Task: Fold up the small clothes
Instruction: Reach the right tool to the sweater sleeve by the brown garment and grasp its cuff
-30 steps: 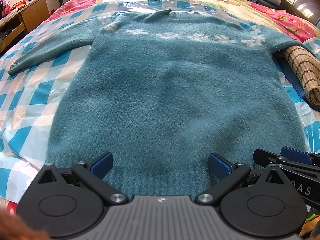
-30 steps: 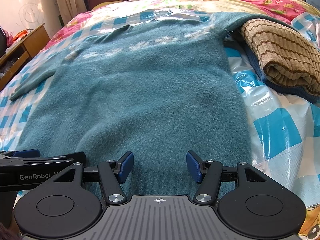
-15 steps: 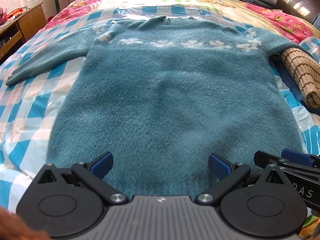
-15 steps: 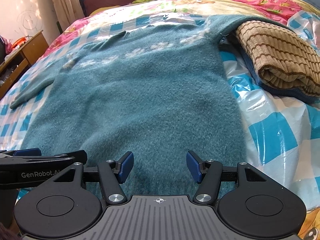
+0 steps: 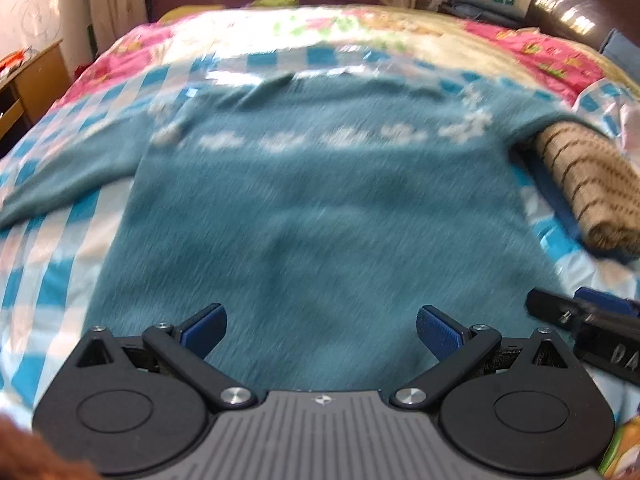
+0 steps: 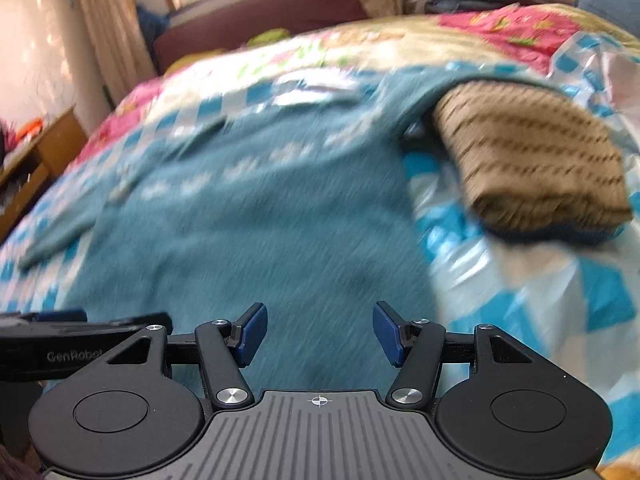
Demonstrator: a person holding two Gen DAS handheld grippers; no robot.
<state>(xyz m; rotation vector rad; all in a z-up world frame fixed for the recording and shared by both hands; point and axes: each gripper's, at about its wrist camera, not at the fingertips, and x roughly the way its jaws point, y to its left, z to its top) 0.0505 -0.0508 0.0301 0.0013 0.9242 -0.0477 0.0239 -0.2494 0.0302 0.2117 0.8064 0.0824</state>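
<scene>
Left wrist view: a teal sweater (image 5: 320,216) is seen spread flat and unfolded on the checked plastic sheet (image 5: 44,280) over the bed, its left sleeve stretched outward, collar at the far end and hem nearest, so the long axis is judged to run away from the cameras. The left gripper (image 5: 318,330) and right gripper (image 6: 319,332) are held wide apart-jawed and empty above the hem. A folded tan garment (image 6: 532,156) is stacked at right. No fold is yet made.

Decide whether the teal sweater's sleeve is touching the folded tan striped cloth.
Touching. In the right wrist view the teal sweater's sleeve drapes over the top edge of the folded tan striped cloth, with no gap between them.
</scene>
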